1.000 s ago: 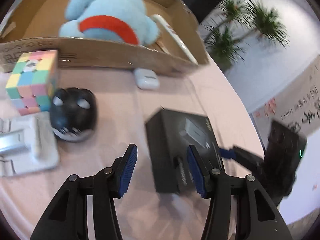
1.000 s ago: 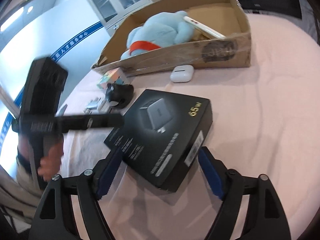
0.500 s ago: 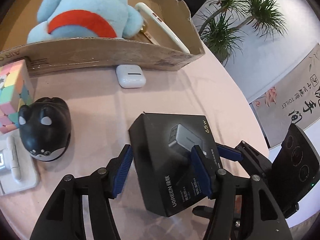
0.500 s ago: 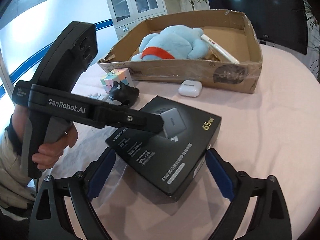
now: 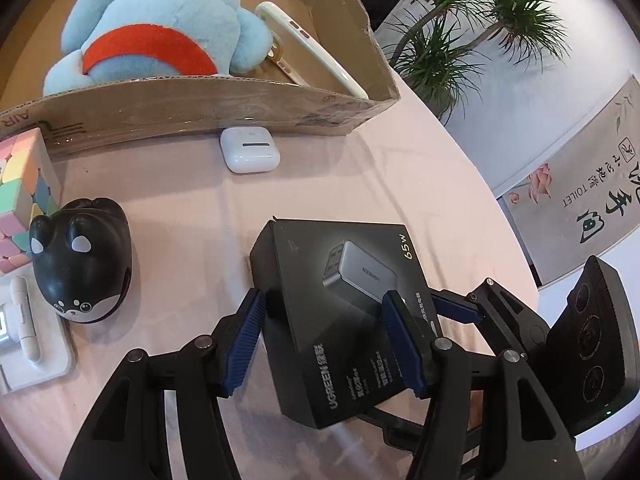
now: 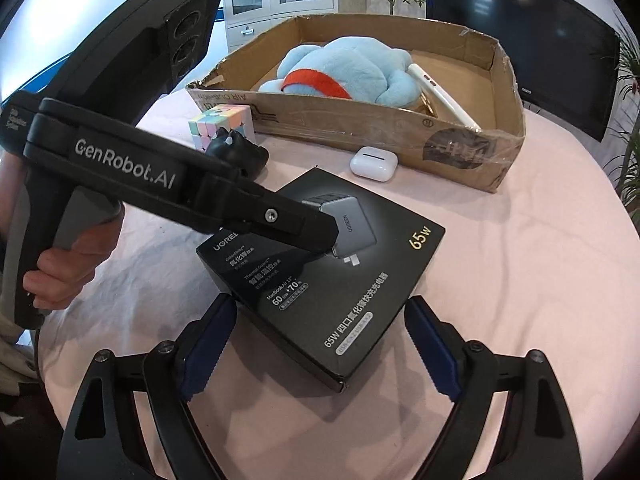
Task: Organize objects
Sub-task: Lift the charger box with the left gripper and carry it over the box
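A black charger box (image 5: pixel 344 316) (image 6: pixel 320 272) lies on the pink tablecloth. My left gripper (image 5: pixel 324 340) is open, its jaws astride the box's left part, one finger over the lid. It shows in the right wrist view (image 6: pixel 304 232) reaching over the box. My right gripper (image 6: pixel 316 348) is open wide, its jaws on either side of the box's near corner. Its fingers (image 5: pixel 456 306) show at the box's right edge in the left wrist view. A cardboard box (image 5: pixel 224 100) (image 6: pixel 460 152) holds a blue plush toy (image 5: pixel 156 36) (image 6: pixel 340 72) and a white phone (image 5: pixel 316 52) (image 6: pixel 444 96).
A white earbud case (image 5: pixel 250 150) (image 6: pixel 374 164) lies in front of the cardboard box. A black animal-shaped mouse (image 5: pixel 82 266) (image 6: pixel 240 150), a pastel cube (image 5: pixel 22 204) (image 6: pixel 220 124) and a white tray (image 5: pixel 28 340) sit at the left. The table edge curves at the right.
Both grippers have closed in on the black charger box; the left one swung right and forward until its jaws straddle it. Both stay open.
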`<control>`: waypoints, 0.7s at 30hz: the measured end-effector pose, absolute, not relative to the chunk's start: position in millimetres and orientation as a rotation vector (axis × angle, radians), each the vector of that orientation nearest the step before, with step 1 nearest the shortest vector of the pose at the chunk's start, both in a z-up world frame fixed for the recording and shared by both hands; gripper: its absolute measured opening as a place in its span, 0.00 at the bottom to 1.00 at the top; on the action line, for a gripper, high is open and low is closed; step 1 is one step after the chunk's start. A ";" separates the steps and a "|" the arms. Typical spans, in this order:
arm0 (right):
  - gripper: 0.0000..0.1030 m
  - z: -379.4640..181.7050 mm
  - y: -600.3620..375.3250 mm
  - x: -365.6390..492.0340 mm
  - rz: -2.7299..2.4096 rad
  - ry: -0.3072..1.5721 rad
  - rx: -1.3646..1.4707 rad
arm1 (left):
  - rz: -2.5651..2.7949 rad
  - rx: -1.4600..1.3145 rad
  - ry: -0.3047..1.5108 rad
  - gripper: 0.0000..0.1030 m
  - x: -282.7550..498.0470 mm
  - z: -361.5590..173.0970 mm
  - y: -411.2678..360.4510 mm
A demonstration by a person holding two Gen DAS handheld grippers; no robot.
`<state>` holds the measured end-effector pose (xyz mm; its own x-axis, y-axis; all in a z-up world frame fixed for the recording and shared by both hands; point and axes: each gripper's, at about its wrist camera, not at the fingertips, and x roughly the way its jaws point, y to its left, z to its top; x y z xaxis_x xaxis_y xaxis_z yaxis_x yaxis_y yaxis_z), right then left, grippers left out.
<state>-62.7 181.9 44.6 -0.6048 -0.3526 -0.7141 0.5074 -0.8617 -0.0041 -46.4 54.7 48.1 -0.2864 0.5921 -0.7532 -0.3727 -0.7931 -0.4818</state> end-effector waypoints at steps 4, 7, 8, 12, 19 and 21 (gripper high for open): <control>0.79 54.8 182.2 -56.3 -2.477 0.296 0.972 | 2.112 -1.322 -0.289 0.57 -43.4 56.3 54.1; 0.79 64.5 180.2 -52.0 -2.500 0.327 0.942 | 2.131 -1.278 -0.284 0.57 -40.3 67.6 53.4; 0.79 68.5 180.0 -50.8 -2.508 0.334 0.927 | 2.137 -1.265 -0.281 0.57 -39.7 71.4 52.9; 0.79 84.2 179.1 -52.7 -2.534 0.349 0.877 | 2.163 -1.206 -0.263 0.57 -37.7 92.1 47.5; 0.79 112.0 178.2 -66.1 -2.583 0.377 0.790 | 2.220 -1.103 -0.206 0.57 -46.9 134.4 51.2; 0.79 120.4 179.0 -71.0 -2.598 0.386 0.758 | 2.227 -1.076 -0.199 0.57 -51.8 144.8 54.1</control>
